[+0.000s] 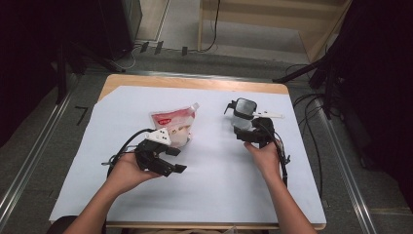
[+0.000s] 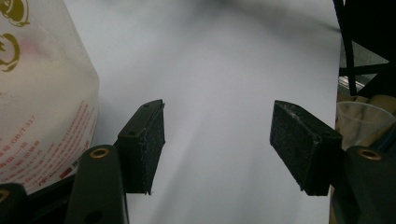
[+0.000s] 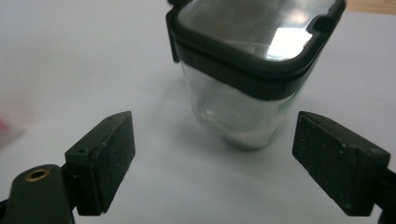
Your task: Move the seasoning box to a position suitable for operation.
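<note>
With the right gripper point(image 3: 212, 163) released just short of the lidded jar point(image 3: 247, 70) on the desk point(image 1: 214, 190) and the left gripper point(image 2: 219, 144) released beside the pouch point(image 2: 42, 102), a glancing close could tip the jar.

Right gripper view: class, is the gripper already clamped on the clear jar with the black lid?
No. The right gripper stands open, its pads apart on either side, and the jar stands beyond them untouched.
</note>
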A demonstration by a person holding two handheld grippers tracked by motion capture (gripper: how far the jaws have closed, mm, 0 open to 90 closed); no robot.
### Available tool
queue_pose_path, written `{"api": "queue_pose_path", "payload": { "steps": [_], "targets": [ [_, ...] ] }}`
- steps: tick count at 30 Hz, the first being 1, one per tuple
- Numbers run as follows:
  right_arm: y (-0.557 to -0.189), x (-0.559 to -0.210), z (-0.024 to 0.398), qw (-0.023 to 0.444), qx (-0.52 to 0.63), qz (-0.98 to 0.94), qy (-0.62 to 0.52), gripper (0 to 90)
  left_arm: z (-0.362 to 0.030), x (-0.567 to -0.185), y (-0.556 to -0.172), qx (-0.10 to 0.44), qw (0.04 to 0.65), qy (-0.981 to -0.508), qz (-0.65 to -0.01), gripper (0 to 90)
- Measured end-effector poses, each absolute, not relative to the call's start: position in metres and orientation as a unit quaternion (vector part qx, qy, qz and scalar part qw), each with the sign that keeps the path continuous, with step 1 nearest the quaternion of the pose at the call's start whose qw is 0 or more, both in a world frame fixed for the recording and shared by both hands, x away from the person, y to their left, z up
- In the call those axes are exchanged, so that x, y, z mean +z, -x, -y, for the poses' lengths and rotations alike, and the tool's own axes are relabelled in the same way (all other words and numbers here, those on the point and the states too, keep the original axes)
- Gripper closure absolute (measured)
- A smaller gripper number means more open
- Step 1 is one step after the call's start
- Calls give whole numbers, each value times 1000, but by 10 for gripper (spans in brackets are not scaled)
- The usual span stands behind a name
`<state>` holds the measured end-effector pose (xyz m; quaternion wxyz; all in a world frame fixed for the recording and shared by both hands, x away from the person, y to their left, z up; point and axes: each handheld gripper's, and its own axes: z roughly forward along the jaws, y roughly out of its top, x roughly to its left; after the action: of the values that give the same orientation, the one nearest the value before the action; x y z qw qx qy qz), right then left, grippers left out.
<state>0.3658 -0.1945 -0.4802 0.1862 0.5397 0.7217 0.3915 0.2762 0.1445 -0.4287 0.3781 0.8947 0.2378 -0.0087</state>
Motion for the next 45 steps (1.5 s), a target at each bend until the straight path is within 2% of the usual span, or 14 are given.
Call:
{"api": "queue_pose_path", "payload": {
  "steps": [13,18,20,24,25,36,45],
  "targets": [
    [-387,-490,174,248,381,-665,-592,27,-141,-429,-277,-23,373,-898,-231,365],
    [-396,-501,166,261,382,-642,-612,25,-137,-431,-276,-27,378,-897,-229,365],
    [-397,-505,164,252,385,-631,-624,24,-137,-431,-276,-25,379,-896,-230,365],
    [-404,-512,160,272,381,-623,-627,27,-139,-430,-277,-28,384,-894,-230,365],
    [-407,-511,157,291,382,-613,-628,31,-139,-430,-277,-28,383,-894,-232,365],
    [-420,-516,154,321,383,-593,-632,74,-136,-431,-277,-35,385,-894,-228,367],
    [-419,-516,154,323,379,-596,-630,93,-135,-432,-277,-39,384,-895,-225,369]
  ]
}}
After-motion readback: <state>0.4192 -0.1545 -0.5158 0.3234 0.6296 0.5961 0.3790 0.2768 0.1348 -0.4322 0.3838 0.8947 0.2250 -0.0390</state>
